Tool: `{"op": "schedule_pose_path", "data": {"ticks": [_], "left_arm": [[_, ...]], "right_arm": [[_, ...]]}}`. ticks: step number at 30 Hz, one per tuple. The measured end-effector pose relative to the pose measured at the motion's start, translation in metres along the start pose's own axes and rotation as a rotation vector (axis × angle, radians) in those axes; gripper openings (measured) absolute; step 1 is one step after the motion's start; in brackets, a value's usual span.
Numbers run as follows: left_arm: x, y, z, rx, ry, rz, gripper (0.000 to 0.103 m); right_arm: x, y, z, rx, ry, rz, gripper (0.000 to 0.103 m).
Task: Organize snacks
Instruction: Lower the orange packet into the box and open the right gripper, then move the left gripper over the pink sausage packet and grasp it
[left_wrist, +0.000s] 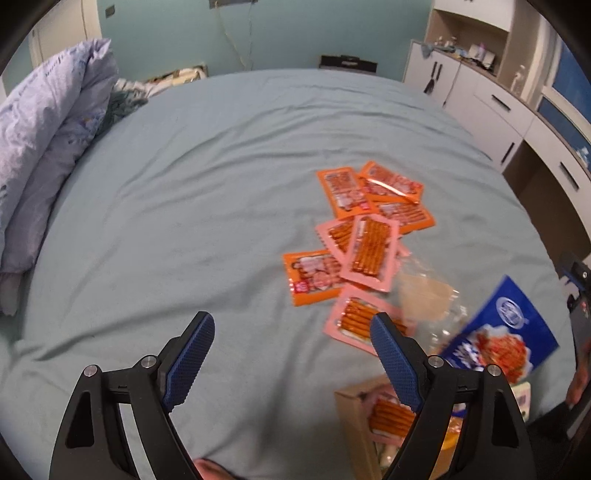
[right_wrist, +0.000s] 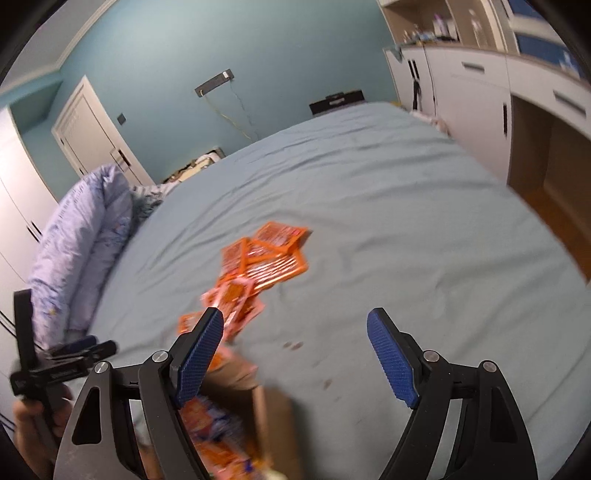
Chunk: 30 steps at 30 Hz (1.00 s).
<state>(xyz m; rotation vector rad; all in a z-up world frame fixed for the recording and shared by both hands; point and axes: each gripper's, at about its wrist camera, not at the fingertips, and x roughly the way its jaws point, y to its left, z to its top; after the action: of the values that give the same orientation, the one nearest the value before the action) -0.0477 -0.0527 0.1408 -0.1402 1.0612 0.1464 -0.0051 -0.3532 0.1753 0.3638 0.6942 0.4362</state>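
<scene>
Blurred snack packets, print unreadable

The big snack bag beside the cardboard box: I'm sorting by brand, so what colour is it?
Blue, with a red-orange food picture; the snack bag shows best in the left wrist view.

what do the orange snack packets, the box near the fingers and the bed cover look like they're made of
Orange snack packets: probably thin plastic film, glossy; one shows a bright glare streak and crimped edges.
Box: likely plain cardboard, matte brown, with a raw, unprinted wall.
Bed cover: woven fabric, matte pale blue-green, lying in soft creases.
</scene>
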Motion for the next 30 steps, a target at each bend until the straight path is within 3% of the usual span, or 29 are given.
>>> {"op": "schedule_pose_path", "data": {"ticks": [3,12,19,27,30], "left_arm": [[0.02,0.009,0.009,-0.032,0.062,-0.022,0.087],[0.06,0.012,0.025,-0.051,0.168,-0.012,0.087],[0.081,0.019,0.035,-0.089,0.216,-0.058,0.087],[0.129,-0.003,0.046,-0.023,0.306,-0.049,0.087],[0.138,-0.011,0.05,-0.029,0.302,-0.073,0.087]], "right_arm": [[0.016,-0.005,0.004,0.005,0.002,-0.036,0.08],[0.058,-0.015,0.016,0.1,0.103,0.004,0.08],[0.089,0.0,0.021,0.043,0.136,0.026,0.08],[0.121,0.014,0.025,-0.029,0.192,0.019,0.08],[0.129,0.015,0.025,-0.061,0.206,-0.013,0.08]]}}
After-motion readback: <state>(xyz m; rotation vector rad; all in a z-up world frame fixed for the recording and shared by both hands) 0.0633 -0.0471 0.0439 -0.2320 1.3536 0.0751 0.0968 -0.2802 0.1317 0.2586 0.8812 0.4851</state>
